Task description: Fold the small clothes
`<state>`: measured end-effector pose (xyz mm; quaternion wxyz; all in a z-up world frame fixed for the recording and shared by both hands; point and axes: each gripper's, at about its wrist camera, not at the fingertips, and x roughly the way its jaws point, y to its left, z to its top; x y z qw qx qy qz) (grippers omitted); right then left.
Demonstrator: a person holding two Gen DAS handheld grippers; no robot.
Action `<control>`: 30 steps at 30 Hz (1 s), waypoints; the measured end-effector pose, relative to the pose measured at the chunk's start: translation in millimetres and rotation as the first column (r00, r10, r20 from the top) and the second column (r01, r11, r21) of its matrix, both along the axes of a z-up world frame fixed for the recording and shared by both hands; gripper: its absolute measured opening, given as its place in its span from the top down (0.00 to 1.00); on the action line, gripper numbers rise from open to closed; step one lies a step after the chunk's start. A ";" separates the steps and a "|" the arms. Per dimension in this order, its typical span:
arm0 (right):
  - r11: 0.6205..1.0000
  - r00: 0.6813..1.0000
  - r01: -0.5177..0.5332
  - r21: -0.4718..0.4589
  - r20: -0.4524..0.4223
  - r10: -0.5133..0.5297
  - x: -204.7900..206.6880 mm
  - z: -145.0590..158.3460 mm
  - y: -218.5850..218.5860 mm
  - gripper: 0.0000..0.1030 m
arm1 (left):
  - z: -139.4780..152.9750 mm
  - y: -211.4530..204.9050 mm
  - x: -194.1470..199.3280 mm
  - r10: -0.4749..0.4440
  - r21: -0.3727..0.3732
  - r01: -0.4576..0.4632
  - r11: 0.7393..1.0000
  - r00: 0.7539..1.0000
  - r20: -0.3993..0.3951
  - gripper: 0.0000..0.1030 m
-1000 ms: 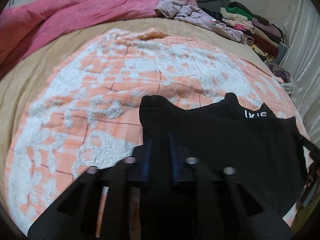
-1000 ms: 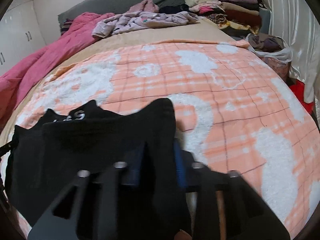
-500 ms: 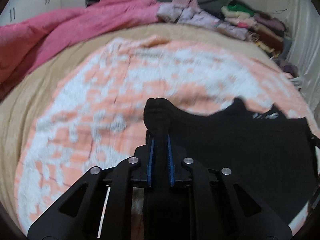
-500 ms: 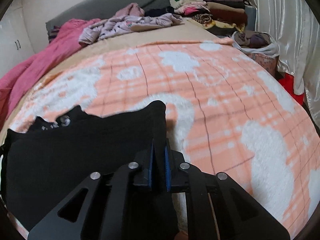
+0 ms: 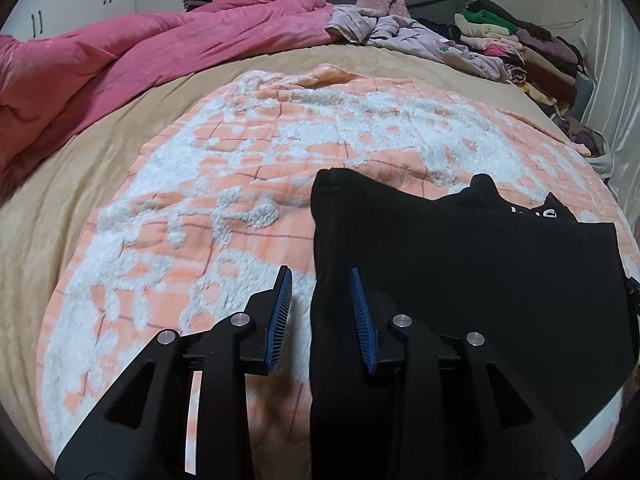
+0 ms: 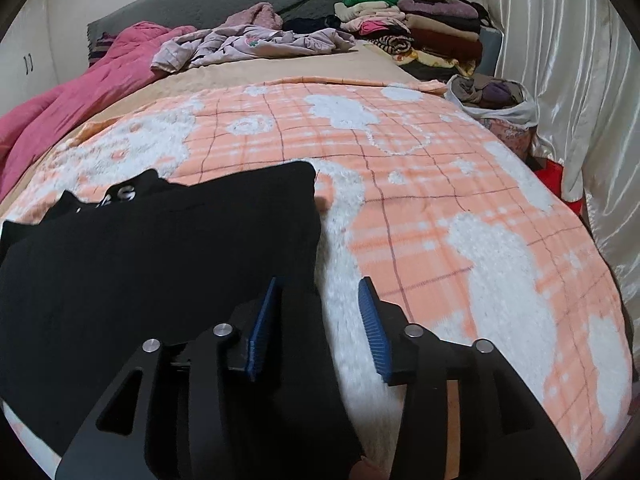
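The left gripper point(image 5: 320, 312) and right gripper point(image 6: 320, 320), clamped on the black garment point(image 5: 460, 280) half a second ago, are now opening, pads parting off its edges; it is lying folded on the orange-and-white blanket point(image 5: 240, 184).

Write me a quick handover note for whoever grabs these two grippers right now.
Left gripper: jaws opening, pads off the cloth; the black garment has its edge between them.
Right gripper: jaws opening, garment edge between them, not gripped.
Garment lies on the orange-and-white blanket, one layer folded over, white lettering showing at the far edge.
Done: one fold laid down.
Left: probably another fold, then set aside.
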<state>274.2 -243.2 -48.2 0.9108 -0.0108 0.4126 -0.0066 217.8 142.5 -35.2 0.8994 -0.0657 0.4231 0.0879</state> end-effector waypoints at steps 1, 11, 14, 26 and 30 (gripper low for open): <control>1.000 1.000 -0.004 -0.005 0.002 0.004 -3.9 1.4 0.9 0.54 | 0.9 0.6 -1.2 0.004 -0.001 -0.004 1.000 1.000 0.000 0.76; 0.998 0.997 -0.061 0.003 0.042 0.061 -38.0 20.4 12.2 0.44 | 12.0 -2.1 -17.6 0.005 -0.008 -0.005 1.000 1.000 0.006 0.65; 0.996 0.994 -0.092 0.018 0.054 0.091 -46.7 28.4 18.2 0.44 | 18.4 -3.2 -23.5 0.005 -0.012 -0.005 1.000 1.000 0.016 0.61; 0.979 0.974 -0.198 0.044 0.118 0.191 -83.5 59.0 42.0 0.35 | 50.9 -10.7 -52.2 -0.007 -0.030 0.009 1.000 0.997 0.079 0.57; 0.976 0.971 -0.212 0.050 0.129 0.204 -93.5 64.2 44.4 0.35 | 59.4 -15.1 -63.2 -0.016 -0.044 0.020 0.999 0.995 0.096 0.54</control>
